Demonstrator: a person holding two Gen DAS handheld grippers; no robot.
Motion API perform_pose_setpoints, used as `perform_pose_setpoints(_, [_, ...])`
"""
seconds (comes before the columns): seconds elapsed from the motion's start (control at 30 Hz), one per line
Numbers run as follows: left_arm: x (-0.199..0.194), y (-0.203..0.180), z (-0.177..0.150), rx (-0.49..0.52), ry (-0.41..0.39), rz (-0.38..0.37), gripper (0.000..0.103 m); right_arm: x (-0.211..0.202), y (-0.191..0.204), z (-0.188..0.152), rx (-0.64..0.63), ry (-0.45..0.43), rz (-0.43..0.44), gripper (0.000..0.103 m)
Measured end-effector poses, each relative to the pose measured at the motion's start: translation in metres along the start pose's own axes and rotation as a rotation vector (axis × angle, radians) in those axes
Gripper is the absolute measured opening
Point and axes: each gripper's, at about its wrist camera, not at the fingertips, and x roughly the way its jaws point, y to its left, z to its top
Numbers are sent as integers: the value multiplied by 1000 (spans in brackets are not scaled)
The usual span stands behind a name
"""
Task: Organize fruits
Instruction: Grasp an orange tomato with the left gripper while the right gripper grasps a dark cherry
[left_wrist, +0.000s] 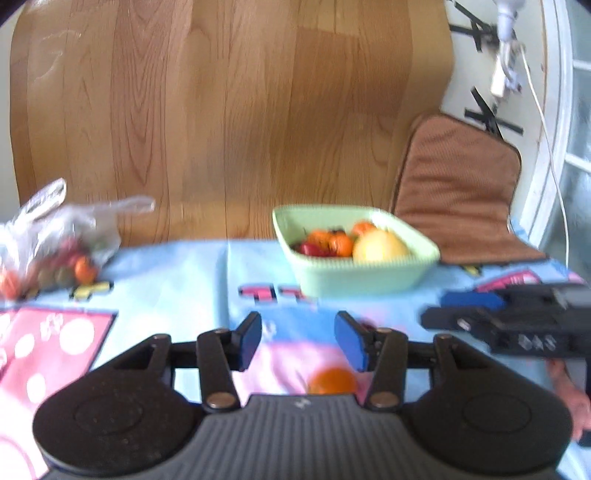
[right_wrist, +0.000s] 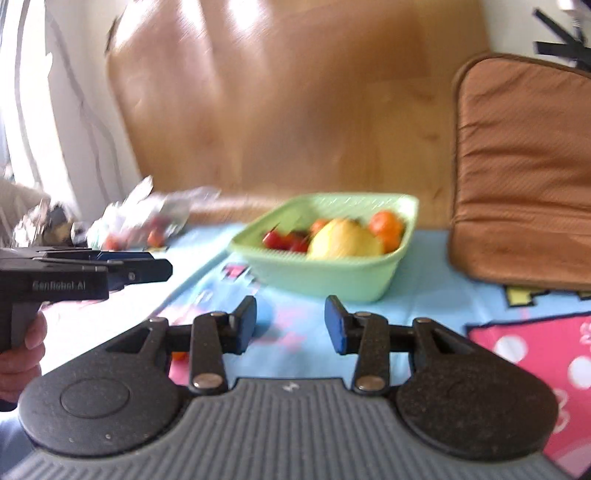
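A light green basket (left_wrist: 354, 284) stands on the patterned cloth and holds small oranges (left_wrist: 340, 243), red fruit and a large yellow fruit (left_wrist: 380, 247). My left gripper (left_wrist: 299, 339) is open a little short of the basket, its blue pads bare. One loose orange (left_wrist: 332, 380) lies on the cloth under it, close to the right finger. In the right wrist view my right gripper (right_wrist: 290, 325) is open and holds nothing, facing the basket (right_wrist: 332, 280). The left gripper (right_wrist: 162, 267) shows at that view's left edge, and the right gripper (left_wrist: 428, 317) at the left view's right edge.
A clear plastic bag (left_wrist: 55, 243) with more fruit lies at the cloth's far left (right_wrist: 147, 221). A brown chair cushion (left_wrist: 461, 192) stands behind the table at the right (right_wrist: 524, 166). A hand (right_wrist: 22, 354) grips the left tool's handle. Wooden floor lies beyond.
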Motion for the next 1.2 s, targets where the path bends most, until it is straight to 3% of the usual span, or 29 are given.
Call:
perform_pose_setpoints(0.37, [9, -9, -22, 17, 47, -30, 51, 56, 13, 7, 81, 112, 45, 43])
perform_pose_setpoints(0.5, [12, -4, -23, -11, 60, -60, 51, 62, 18, 7, 46, 152, 74, 40])
perform_pose_setpoints(0.6, [12, -5, -24, -3, 67, -72, 53, 59, 24, 5, -2, 161, 98, 26])
perform_pose_setpoints(0.83, [12, -9, -25, 21, 64, -74, 55, 50, 22, 2, 6, 152, 52, 26])
perform_pose_setpoints(1.0, [15, -9, -24, 19, 83, -75, 55, 27, 12, -5, 44, 123, -7, 26])
perform_pose_setpoints(1.2, [20, -9, -24, 23, 104, -76, 52, -7, 8, -25, 75, 111, -6, 26])
